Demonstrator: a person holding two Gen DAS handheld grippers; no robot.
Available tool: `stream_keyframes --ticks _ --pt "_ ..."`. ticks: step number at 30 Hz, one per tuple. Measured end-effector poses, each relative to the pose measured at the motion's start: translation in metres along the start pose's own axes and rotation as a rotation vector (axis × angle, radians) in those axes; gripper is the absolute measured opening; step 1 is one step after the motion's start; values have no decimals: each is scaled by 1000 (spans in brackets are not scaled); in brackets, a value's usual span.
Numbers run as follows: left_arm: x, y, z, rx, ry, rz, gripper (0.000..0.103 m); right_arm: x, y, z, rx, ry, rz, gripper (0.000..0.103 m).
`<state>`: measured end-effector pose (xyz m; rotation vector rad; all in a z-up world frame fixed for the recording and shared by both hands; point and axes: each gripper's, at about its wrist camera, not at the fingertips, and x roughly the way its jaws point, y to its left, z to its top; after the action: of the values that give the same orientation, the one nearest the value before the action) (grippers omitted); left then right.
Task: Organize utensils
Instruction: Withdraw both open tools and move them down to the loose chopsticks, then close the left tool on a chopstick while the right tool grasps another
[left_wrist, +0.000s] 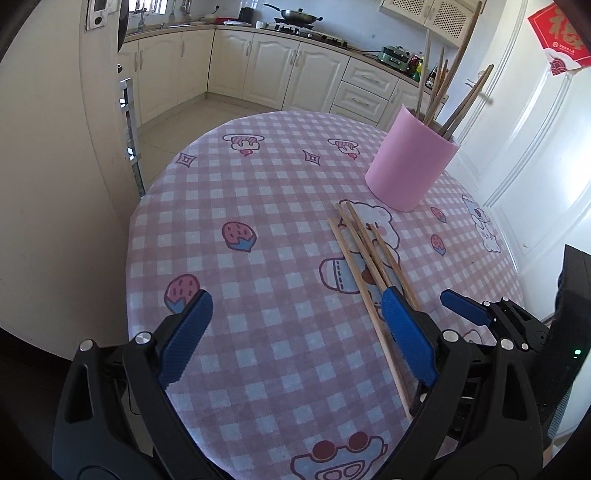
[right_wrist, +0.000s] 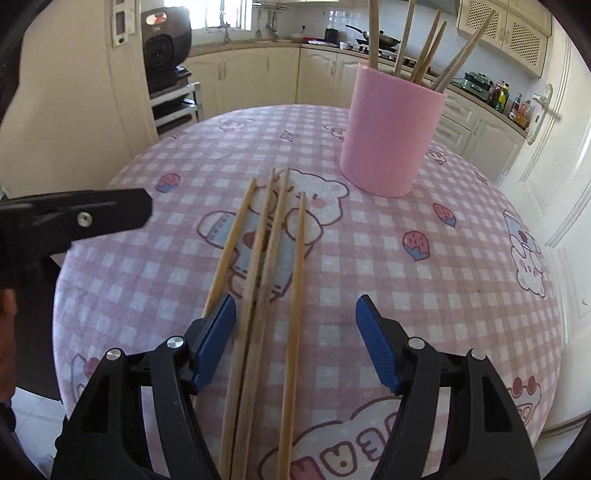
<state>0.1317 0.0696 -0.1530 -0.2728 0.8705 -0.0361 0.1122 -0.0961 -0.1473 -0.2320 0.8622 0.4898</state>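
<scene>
Four loose chopsticks (right_wrist: 273, 280) lie flat on the table (right_wrist: 406, 295), side by side and nearly parallel. Their long axis runs from the near edge, under my right gripper (right_wrist: 295, 332), away toward the cup (right_wrist: 391, 133). The far tips fan a little and stop just short of the cup's base, not touching it. The near ends pass out of sight below my right fingers.

My right gripper hangs over those sticks with its jaws released. Three sticks lie in the gap between the blue pads (right_wrist: 218, 332); the leftmost one runs under the left pad. I cannot tell whether that pad touches it. Nothing is clamped.

My left gripper (left_wrist: 295, 325) also stands wide open and empty, over bare cloth toward the table's left side. From that view the chopsticks (left_wrist: 364, 254) run diagonally, and my left gripper's right-hand pad (left_wrist: 406, 332) lies over their near part.

The left view alone shows the right gripper's blue tip (left_wrist: 463, 308) coming in at the right, by the table's right edge. The right view alone shows a black arm of the left gripper (right_wrist: 74, 218) at the left edge, and part of a person in the left corner.

The pink cup stands upright toward the far right of the table. It holds a bundle of chopsticks (right_wrist: 424, 48) on end, leaning outward at different angles above the rim.
</scene>
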Motion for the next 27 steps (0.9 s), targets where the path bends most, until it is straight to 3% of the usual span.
stream_keyframes --ticks 2,6,9,11,15,17,22,27 --pt "3 -3 0 11 4 -6 91 -9 -12 2 69 -38 41 64" --pt "14 -13 2 34 18 -4 91 -13 -32 8 115 -51 5 63" --pt "24 -22 6 58 35 0 90 -6 -43 7 144 -26 20 55" --pt "32 -29 9 80 47 13 80 -2 -48 7 156 -16 35 51" --pt "48 -35 13 90 91 38 70 4 -47 9 158 0 75 46" --pt "55 -36 14 98 110 50 59 8 -45 13 144 10 89 44" --pt "64 -43 19 142 115 72 55 23 -40 27 80 49 73 37" --pt "69 -43 24 179 112 109 37 41 -31 49 -38 136 34 33"
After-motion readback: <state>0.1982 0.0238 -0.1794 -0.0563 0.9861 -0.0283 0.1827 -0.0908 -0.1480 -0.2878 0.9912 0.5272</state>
